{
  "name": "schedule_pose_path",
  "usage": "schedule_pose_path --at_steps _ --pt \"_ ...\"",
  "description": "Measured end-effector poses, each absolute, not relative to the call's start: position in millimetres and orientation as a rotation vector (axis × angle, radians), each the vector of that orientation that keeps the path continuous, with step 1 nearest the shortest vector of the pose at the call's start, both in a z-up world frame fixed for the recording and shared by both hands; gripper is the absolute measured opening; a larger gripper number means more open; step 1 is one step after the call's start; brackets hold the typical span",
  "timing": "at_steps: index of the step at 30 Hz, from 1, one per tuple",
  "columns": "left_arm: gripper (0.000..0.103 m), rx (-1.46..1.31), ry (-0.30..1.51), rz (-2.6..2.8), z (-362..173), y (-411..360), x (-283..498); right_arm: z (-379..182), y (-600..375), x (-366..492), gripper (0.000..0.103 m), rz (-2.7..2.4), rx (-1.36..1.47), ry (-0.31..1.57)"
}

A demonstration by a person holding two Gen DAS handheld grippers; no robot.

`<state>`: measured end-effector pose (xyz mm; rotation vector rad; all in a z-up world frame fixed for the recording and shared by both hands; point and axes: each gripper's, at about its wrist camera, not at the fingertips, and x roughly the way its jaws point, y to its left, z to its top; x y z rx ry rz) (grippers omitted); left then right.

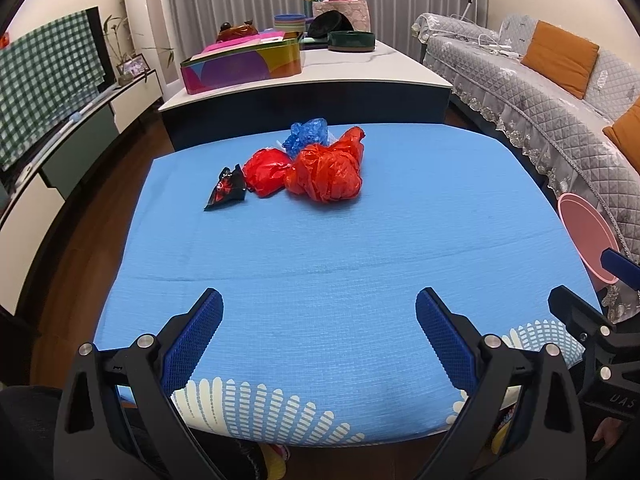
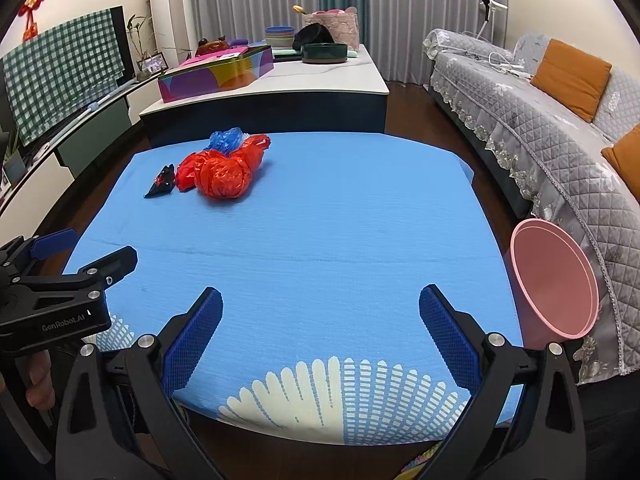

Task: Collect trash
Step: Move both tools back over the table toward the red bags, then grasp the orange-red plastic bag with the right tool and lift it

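A heap of trash lies at the far left of the blue-covered table [image 1: 320,264]: a big crumpled red plastic bag [image 1: 326,174], a smaller red bag [image 1: 265,170], a blue plastic bag [image 1: 306,136] behind them and a black wrapper [image 1: 227,188] at the left. The heap also shows in the right wrist view, with the big red bag [image 2: 224,174] and the black wrapper [image 2: 162,182]. My left gripper [image 1: 319,312] is open and empty over the near table edge. My right gripper [image 2: 320,312] is open and empty there too. A pink bin [image 2: 554,280] stands off the table's right edge.
A grey quilted sofa [image 2: 540,120] with orange cushions runs along the right. A white-topped counter [image 1: 360,68] behind the table carries a colourful box [image 1: 244,64] and bowls. A low cabinet [image 1: 60,152] with a checked cloth lines the left wall.
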<state>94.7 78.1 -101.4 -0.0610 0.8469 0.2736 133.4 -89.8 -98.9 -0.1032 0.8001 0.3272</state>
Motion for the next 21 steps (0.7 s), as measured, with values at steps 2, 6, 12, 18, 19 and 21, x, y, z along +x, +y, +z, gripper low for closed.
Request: schedule_pose_path --at_steps 2,6,12,18,19,21 --pt "0.094 -0.060 0.847 0.275 -101 78 95 -99 -91 134 0.097 0.325 -0.101 0.803" --pt "0.094 -0.066 0.860 0.298 -100 82 94 -100 -92 135 0.097 0.321 -0.104 0.806" --pt "0.094 -0.101 0.918 0.381 -77 117 94 -90 -90 147 0.097 0.325 -0.090 0.823" --pt "0.094 -0.071 0.849 0.484 -41 158 93 -78 -53 180 0.097 0.377 -0.117 0.819" --pt "0.094 -0.055 0.840 0.506 -39 163 94 -78 -42 188 0.097 0.392 -0.119 0.822" --pt "0.094 -0.050 0.829 0.557 -42 179 97 -82 -19 206 0.097 0.417 -0.125 0.832"
